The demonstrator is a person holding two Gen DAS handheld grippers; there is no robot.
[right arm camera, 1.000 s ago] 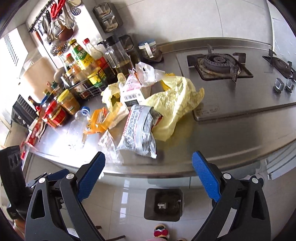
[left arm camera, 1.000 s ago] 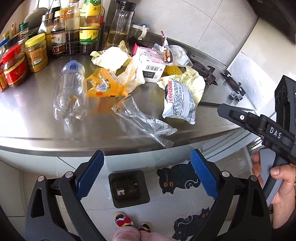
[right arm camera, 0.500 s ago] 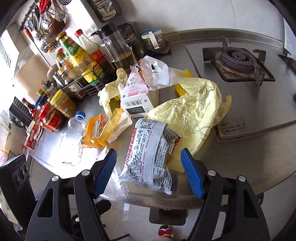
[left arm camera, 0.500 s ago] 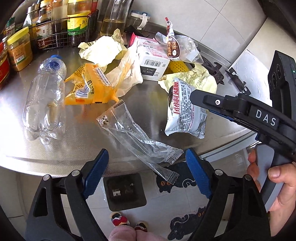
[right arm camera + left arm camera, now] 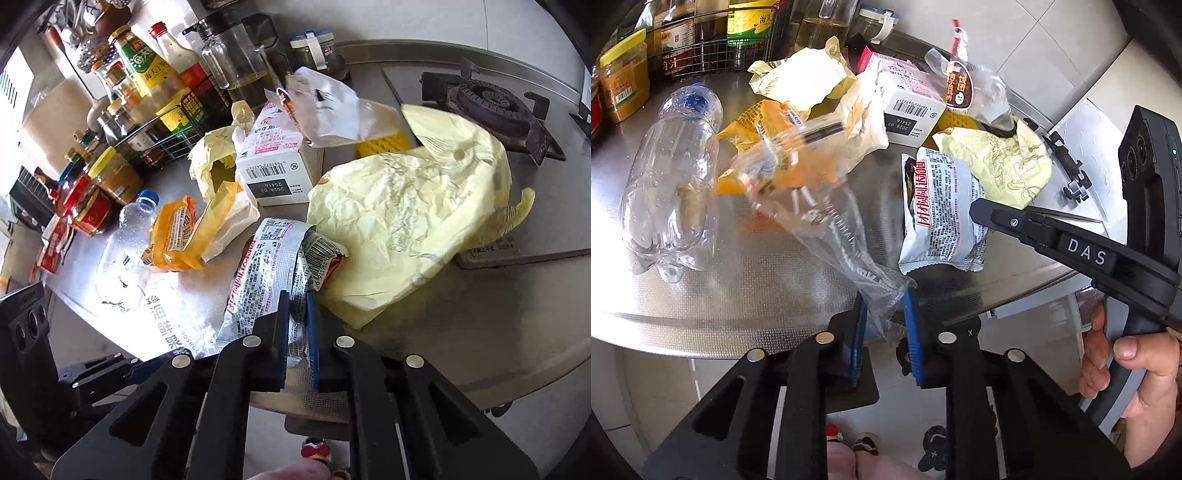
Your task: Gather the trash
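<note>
My left gripper (image 5: 883, 325) is shut on the near end of a clear plastic wrapper (image 5: 827, 221), which lifts off the steel counter (image 5: 768, 295). My right gripper (image 5: 297, 321) is shut on the near edge of a silver snack packet (image 5: 266, 280), also seen in the left wrist view (image 5: 938, 214). More trash lies behind: an empty plastic bottle (image 5: 668, 177), an orange wrapper (image 5: 173, 236), a white carton (image 5: 277, 170), a crumpled yellow bag (image 5: 406, 218) and a clear bag with a brown label (image 5: 967, 88).
Jars and sauce bottles in a wire rack (image 5: 155, 110) stand at the back left. A gas burner (image 5: 491, 99) sits at the back right. A dark bin (image 5: 849, 391) stands on the tiled floor below the counter edge.
Both grippers have closed: the left on the clear wrapper, lifting its far end, the right on the silver snack packet. Both have moved in closer to the counter.
</note>
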